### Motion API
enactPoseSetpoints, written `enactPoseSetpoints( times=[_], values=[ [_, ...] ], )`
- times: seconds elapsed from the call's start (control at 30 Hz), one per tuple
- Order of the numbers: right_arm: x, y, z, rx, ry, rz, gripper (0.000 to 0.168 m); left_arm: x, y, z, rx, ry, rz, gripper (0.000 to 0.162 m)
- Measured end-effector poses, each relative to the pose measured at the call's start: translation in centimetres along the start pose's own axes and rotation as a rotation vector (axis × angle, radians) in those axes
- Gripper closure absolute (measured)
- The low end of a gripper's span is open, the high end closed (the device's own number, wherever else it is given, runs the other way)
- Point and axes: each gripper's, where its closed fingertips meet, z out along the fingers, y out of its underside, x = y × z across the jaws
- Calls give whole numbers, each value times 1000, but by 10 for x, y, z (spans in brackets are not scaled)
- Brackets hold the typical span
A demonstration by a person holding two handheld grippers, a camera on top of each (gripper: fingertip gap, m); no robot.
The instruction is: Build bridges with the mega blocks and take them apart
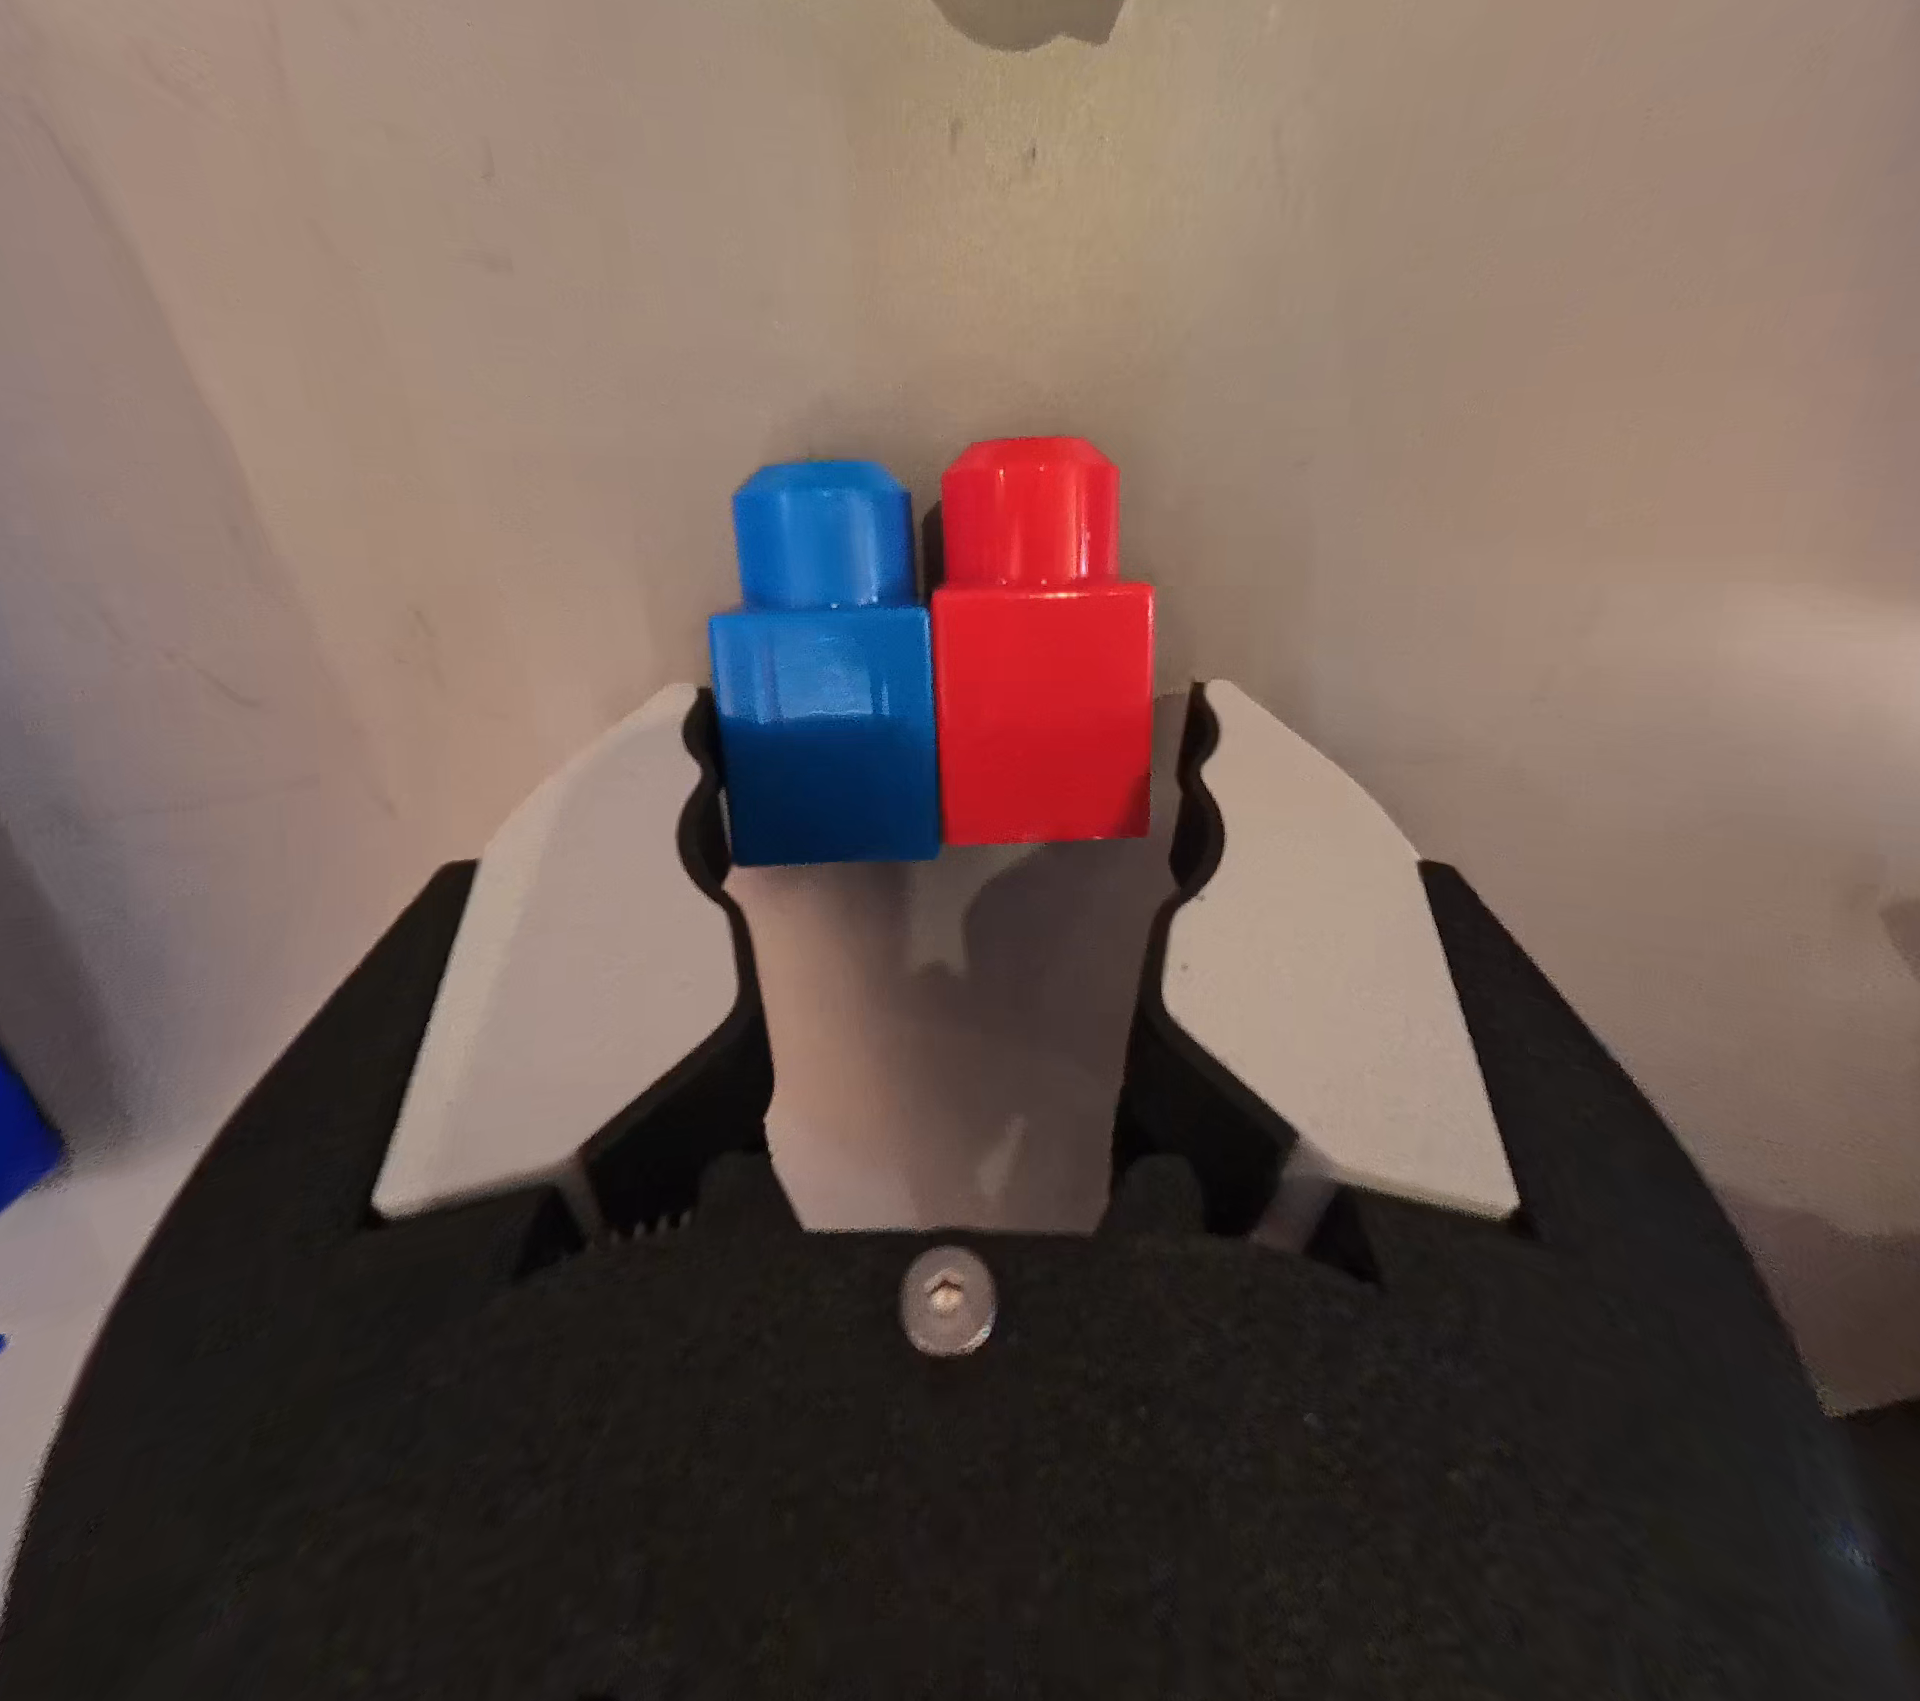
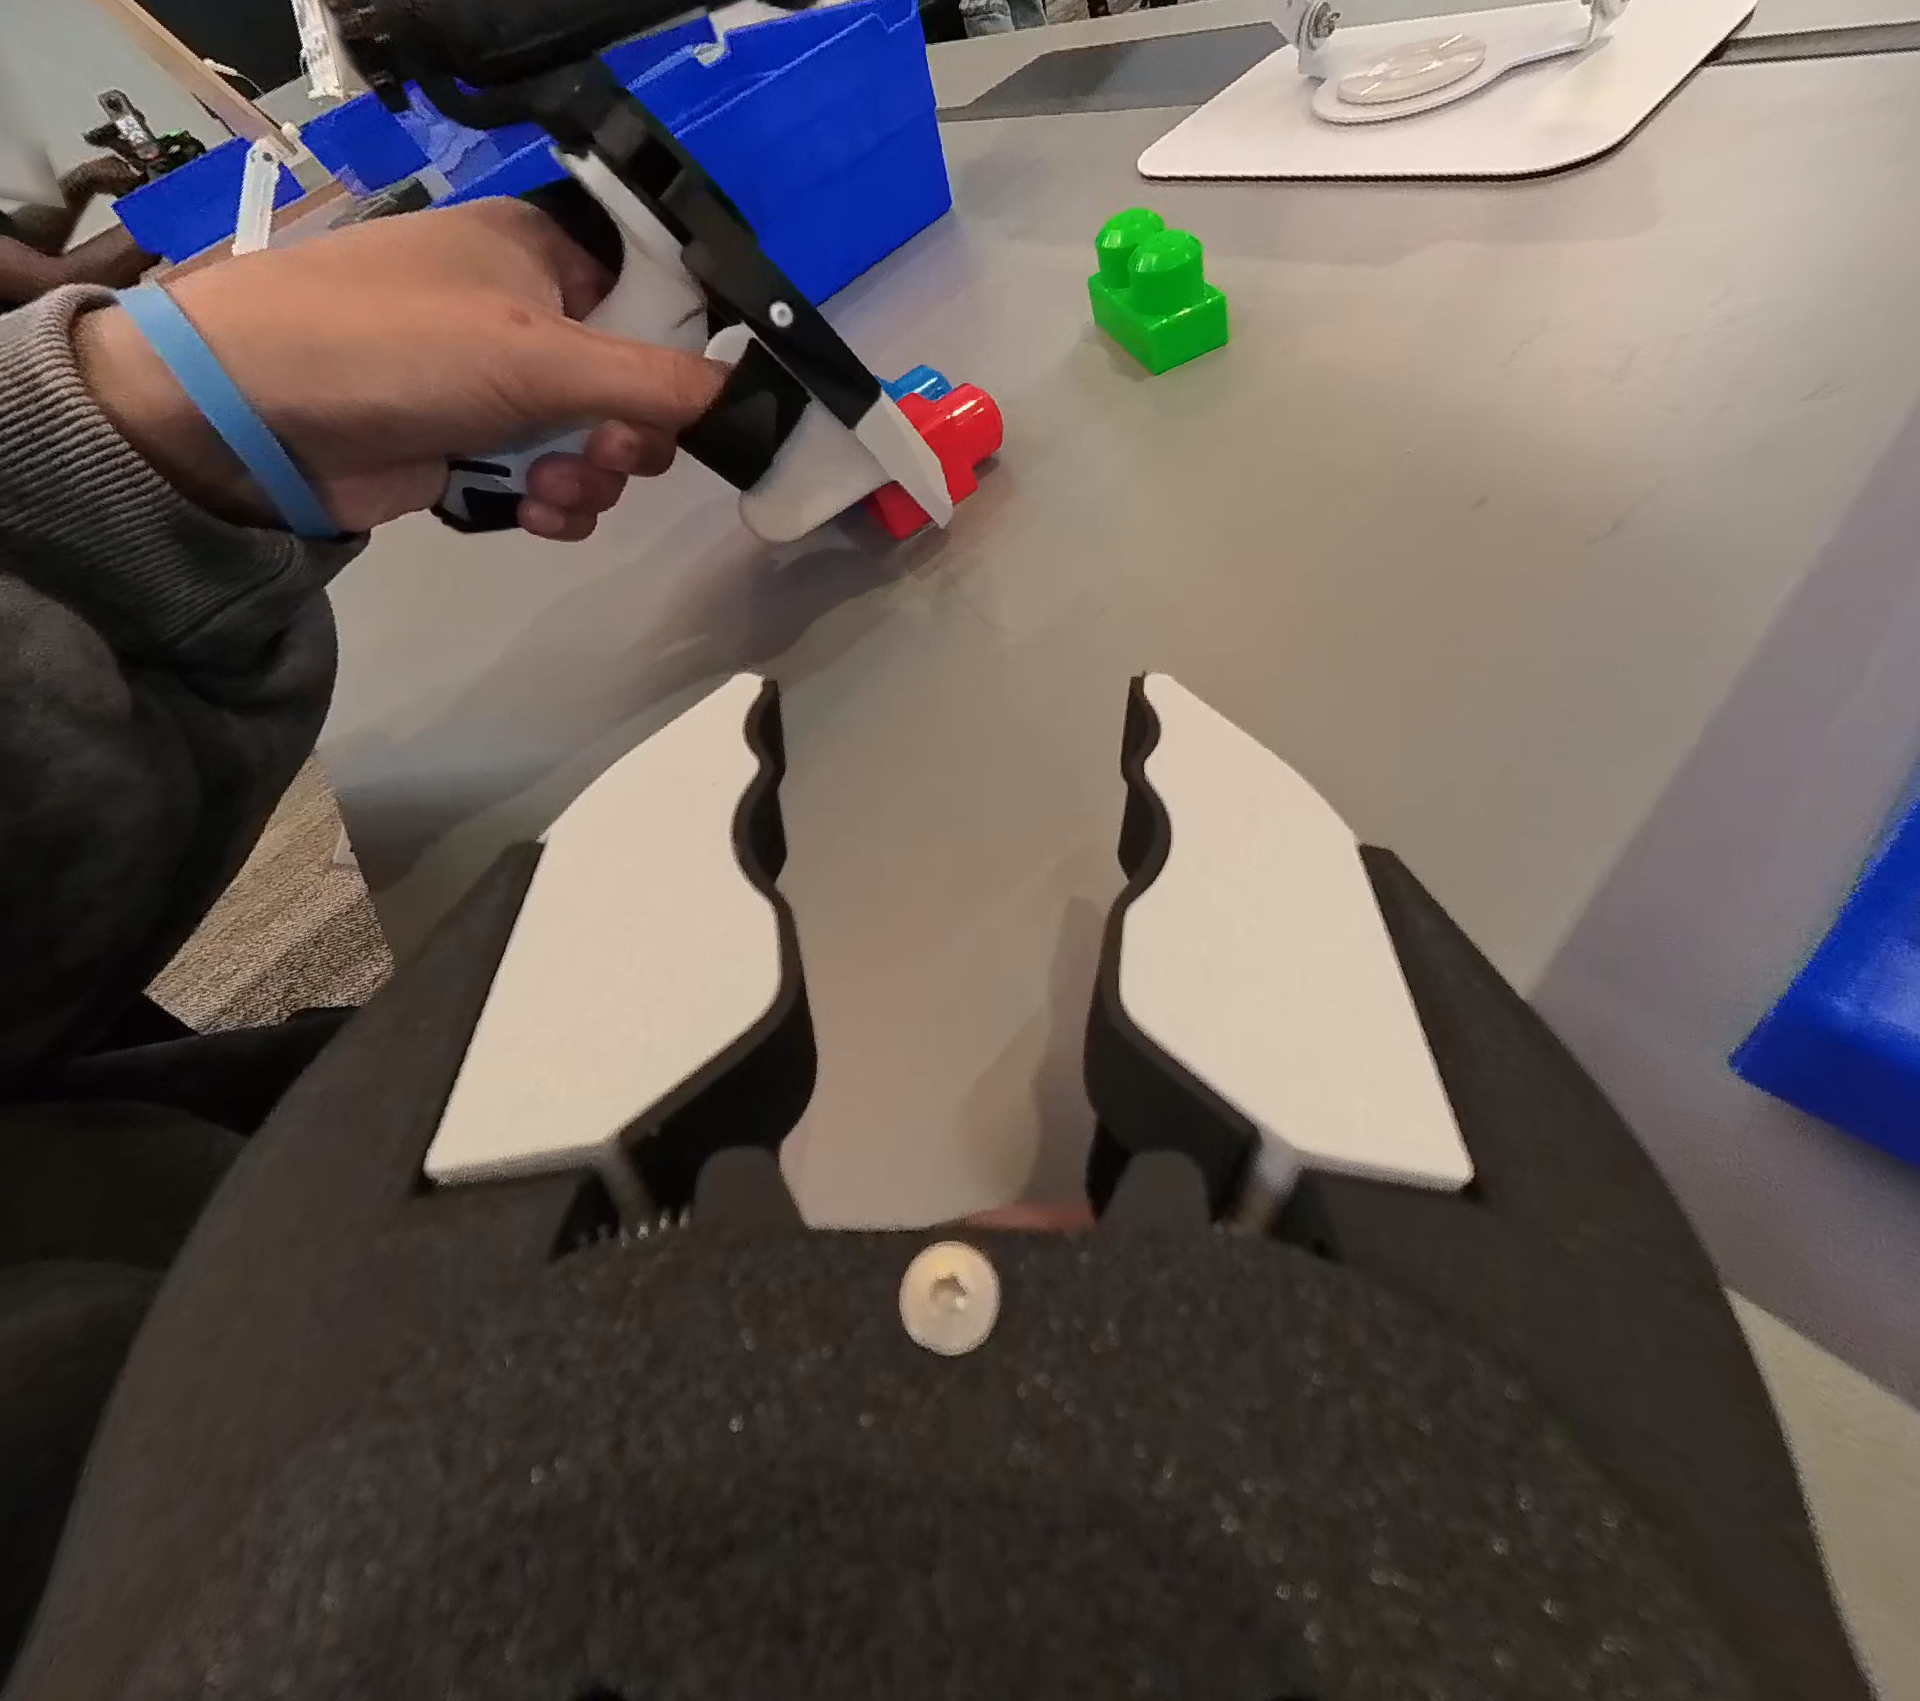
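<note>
Blue block point(image 1: 826, 695) and red block point(image 1: 1044, 685) lie side by side, touching, between the left gripper point(image 1: 940, 716) fingers, whose jaws bracket the pair without clamping. A green block point(image 2: 1156, 293) sits farther off; the right gripper point(image 2: 951, 721) hangs apart, empty.

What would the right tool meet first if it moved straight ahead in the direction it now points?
Probably nothing soon. The right tool is open and empty, with bare grey table ahead. Its line seems to pass between the red block in the left tool and the green block, though depth is uncertain.
</note>
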Motion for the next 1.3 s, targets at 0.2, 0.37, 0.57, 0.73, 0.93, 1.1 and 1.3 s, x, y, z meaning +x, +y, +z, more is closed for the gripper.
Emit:
enactPoseSetpoints(
  times=[0.2, 0.37, 0.57, 0.73, 0.93, 1.1, 1.3],
  values=[
    [0, 0, 0, -1, -5, 8, 105, 1, -2, 2, 5, 13, 44, 88],
    [1, 0, -1, 4, -5, 12, 105, -3, -3, -1, 45, 36, 104, 88],
    [6, -1, -1, -5, 23, -21, 105, -9, -20, -29, 336, 39, 299, 88],
    [15, -4, 1, -3, 51, -14, 106, -12, -25, -56, 645, 108, 390, 88],
    [15, -21, 15, -44, 98, -103, 104, -18, -19, -67, 754, 132, 408, 88],
    [18, -66, 60, -198, 104, -254, 103, -21, -4, -72, 800, 180, 405, 88],
    [50, -80, 170, -522, 125, -432, 105, -28, 12, -77, 815, 287, 324, 88]
  ],
)
